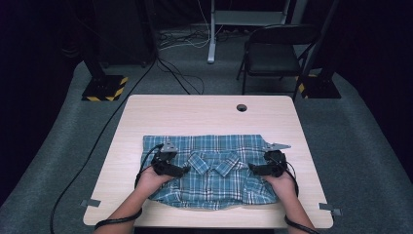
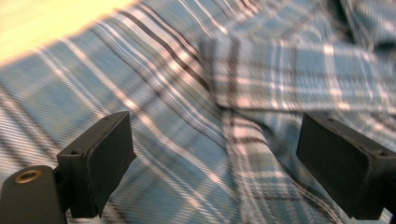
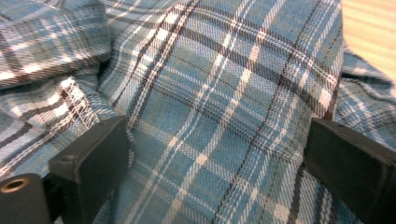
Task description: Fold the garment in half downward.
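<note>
This is looking like a recording lab or studio rather than a home. Dark curtains are closing in the space, and grey carpet [image 1: 58,146] is covering the floor. Black stands with yellow-and-black hazard-striped bases [image 1: 104,88] are flanking a plain wooden table [image 1: 195,109], cables [image 1: 180,39] are trailing across the floor, and a folding chair [image 1: 272,51] is standing behind.

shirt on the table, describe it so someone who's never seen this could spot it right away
On the pale wooden table, look at the near half, between the left gripper and the right gripper. The shirt lies there folded, collar toward the middle. It is the only cloth on the table: blue-teal plaid with white and dark stripes.
</note>
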